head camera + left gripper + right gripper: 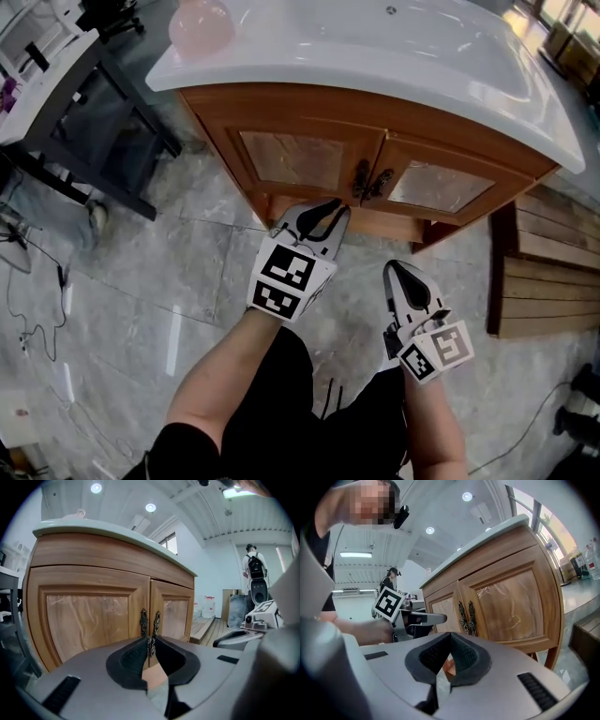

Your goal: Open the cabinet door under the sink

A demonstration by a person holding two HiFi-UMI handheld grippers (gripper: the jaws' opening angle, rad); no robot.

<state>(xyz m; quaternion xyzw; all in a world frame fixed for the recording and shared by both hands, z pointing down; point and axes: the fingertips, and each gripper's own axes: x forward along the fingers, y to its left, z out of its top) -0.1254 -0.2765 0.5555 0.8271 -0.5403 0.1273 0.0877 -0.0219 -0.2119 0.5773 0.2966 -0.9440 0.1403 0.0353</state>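
The wooden cabinet under the white sink top has two doors, left and right, both closed. Two dark ornate handles hang at the centre seam and also show in the left gripper view as handles. My left gripper points at the seam just below the handles, its jaws a narrow slit apart with nothing between them. My right gripper sits lower and farther right, back from the cabinet. It is shut and empty.
A black-framed table stands to the left. Wooden planks lie on the floor to the right of the cabinet. Cables trail at the far left. A pink round object sits on the sink top. A person with a backpack stands far off.
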